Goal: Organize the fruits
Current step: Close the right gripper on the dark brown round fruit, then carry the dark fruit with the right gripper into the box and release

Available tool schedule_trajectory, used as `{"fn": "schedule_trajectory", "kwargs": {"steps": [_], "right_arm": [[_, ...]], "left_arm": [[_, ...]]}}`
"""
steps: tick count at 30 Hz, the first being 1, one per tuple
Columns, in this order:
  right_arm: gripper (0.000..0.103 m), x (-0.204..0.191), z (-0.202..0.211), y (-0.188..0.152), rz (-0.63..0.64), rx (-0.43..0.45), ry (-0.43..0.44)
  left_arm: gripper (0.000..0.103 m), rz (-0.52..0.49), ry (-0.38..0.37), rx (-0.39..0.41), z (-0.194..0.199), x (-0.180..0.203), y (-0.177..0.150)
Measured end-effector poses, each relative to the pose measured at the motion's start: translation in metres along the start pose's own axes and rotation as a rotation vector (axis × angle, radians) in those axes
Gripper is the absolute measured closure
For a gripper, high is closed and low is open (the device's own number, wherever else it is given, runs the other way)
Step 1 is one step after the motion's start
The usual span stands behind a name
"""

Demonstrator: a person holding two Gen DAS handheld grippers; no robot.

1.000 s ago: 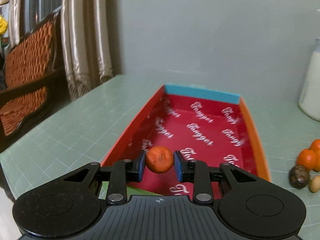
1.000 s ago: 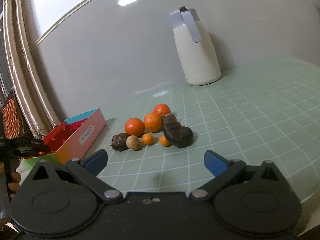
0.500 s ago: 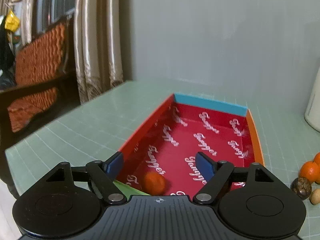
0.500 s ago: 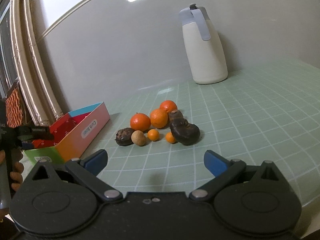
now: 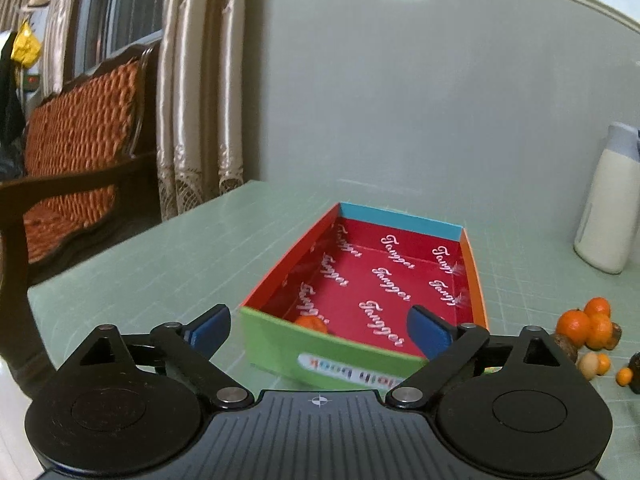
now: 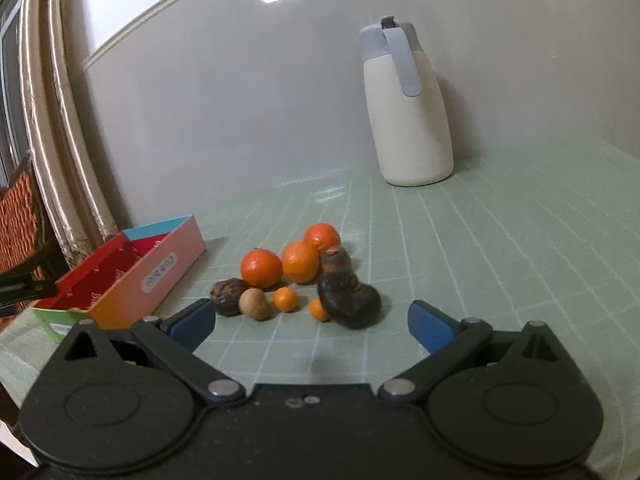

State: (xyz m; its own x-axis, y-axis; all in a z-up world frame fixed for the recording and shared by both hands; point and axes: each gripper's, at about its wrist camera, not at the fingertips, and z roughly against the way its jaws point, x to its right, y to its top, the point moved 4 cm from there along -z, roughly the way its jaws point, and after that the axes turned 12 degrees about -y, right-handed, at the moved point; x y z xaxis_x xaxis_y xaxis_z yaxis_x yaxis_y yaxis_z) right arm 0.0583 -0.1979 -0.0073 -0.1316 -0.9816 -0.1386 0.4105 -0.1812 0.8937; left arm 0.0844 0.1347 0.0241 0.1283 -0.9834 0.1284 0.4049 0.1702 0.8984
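Note:
A colourful cardboard box (image 5: 280, 344) with a red printed inside sits on the green table. One small orange fruit (image 5: 311, 323) lies in its near left corner. My left gripper (image 5: 318, 334) is open and empty, just short of the box's green near wall. My right gripper (image 6: 310, 324) is open and empty, a little in front of the fruit pile: oranges (image 6: 261, 267), small kumquats (image 6: 285, 298), a walnut (image 6: 253, 303) and dark brown fruits (image 6: 349, 299). The pile also shows at the right edge of the left wrist view (image 5: 588, 326). The box shows in the right wrist view (image 6: 152, 276).
A cream thermos jug (image 6: 410, 112) with a grey lid stands at the back near the wall. A wooden chair with orange upholstery (image 5: 76, 152) and curtains (image 5: 196, 92) are beyond the table's left edge (image 5: 100, 264).
My left gripper opened and let the orange fruit drop into the box, then pulled back behind the near wall. My right gripper moved closer to the fruit pile, still open.

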Motion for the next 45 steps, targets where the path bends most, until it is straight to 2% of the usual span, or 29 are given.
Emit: {"fn": "schedule_trajectory", "kwargs": {"steps": [3, 6, 10, 15, 16, 18, 19, 24, 26, 33, 41, 45], "right_arm": [[0.0, 0.002, -0.019, 0.007, 0.018, -0.026, -0.03], [0.005, 0.006, -0.032, 0.012, 0.006, -0.027, -0.053], [0.025, 0.008, -0.044, 0.013, -0.007, -0.035, -0.063], [0.025, 0.011, -0.055, 0.009, -0.04, -0.073, -0.078], [0.028, 0.011, -0.058, 0.009, -0.038, -0.076, -0.085], [0.052, 0.012, -0.061, 0.009, -0.05, -0.087, -0.082], [0.056, 0.012, -0.063, 0.008, -0.061, -0.096, -0.066], [0.056, 0.011, -0.064, 0.006, -0.064, -0.099, -0.072], [0.052, 0.011, -0.069, 0.003, -0.071, -0.127, -0.064], [0.055, 0.012, -0.064, 0.003, -0.083, -0.11, -0.076], [0.055, 0.012, -0.042, 0.013, -0.11, -0.007, -0.028], [0.055, -0.006, -0.034, 0.018, -0.091, 0.031, 0.029]], "left_arm": [[0.007, 0.006, 0.011, 0.013, 0.005, -0.003, -0.002], [0.006, 0.005, 0.026, 0.019, 0.006, -0.006, -0.004], [0.005, 0.015, 0.022, 0.002, 0.004, -0.008, -0.006], [0.004, 0.001, 0.021, -0.004, 0.002, -0.004, -0.008], [0.004, -0.004, 0.022, -0.003, 0.002, -0.002, -0.007], [0.004, -0.014, 0.02, -0.005, 0.001, 0.0, -0.008], [0.004, -0.017, 0.02, -0.007, 0.001, 0.001, -0.009], [0.003, -0.028, 0.021, -0.007, 0.001, 0.004, -0.01], [0.003, -0.032, 0.024, -0.006, 0.002, 0.005, -0.01], [0.002, -0.035, 0.041, -0.006, 0.003, 0.003, -0.011], [0.001, -0.006, 0.088, 0.021, 0.01, -0.017, -0.008], [0.0, 0.016, 0.136, 0.041, 0.019, -0.041, -0.008]]}}
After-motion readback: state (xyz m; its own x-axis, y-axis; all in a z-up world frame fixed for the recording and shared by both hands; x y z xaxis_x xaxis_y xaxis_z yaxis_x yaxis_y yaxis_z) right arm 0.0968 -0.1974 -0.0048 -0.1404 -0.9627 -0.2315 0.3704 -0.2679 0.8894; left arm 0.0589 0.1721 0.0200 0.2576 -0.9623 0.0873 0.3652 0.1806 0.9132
